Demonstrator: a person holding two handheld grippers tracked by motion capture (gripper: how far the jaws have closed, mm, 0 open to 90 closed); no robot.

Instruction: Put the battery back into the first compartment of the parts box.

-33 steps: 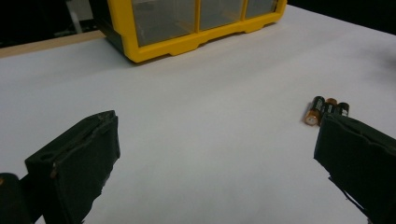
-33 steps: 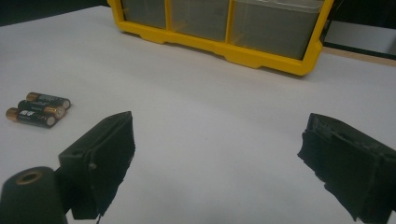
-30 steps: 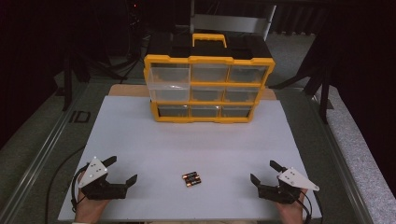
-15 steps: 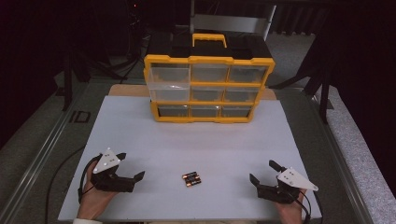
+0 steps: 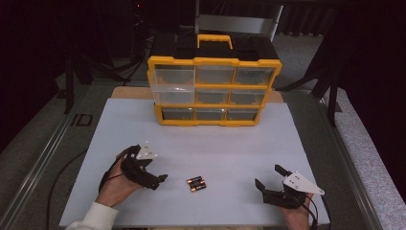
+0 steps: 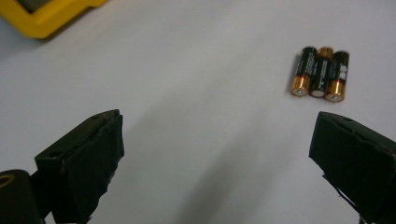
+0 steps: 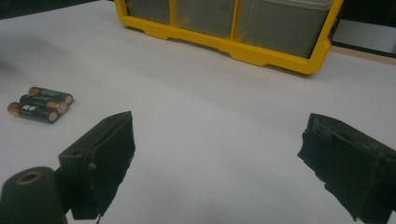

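Nearest the person's edge: left gripper (image 5: 155, 180) held low over the white table (image 5: 230, 143), jaws spread wide with nothing between them; right gripper (image 5: 269, 181) resting at the front right corner, jaws likewise parted and bare. Between the two, three batteries (image 5: 197, 184) lying side by side and touching, flat on the table, just beside the left gripper's tips and well apart from the right one. Seen through the left gripper view as a tight row (image 6: 321, 73) ahead and toward the right-hand jaw, not yet between the pads; seen from the right gripper view (image 7: 39, 103) far off to the side.

Judged as the approach step: reaching for the batteries, no contact made. Next move probably calling for a short advance and a slight turn toward the row, so that one cell, or the whole bundle, sits squarely between the pads before closing. Round, smooth cells, likely to roll or scatter if nudged by one jaw first; hence a centred, level closing.

Farther back: yellow drawer organizer (image 5: 214, 91) standing upright at the far side of the table, three rows of clear drawers, all apparently pushed in, black top with a yellow handle.

Against the frames from a second and half a second back: left gripper moved inward and forward toward the batteries, hand lifted off its former resting spot near the front left; right gripper and batteries unchanged in place.
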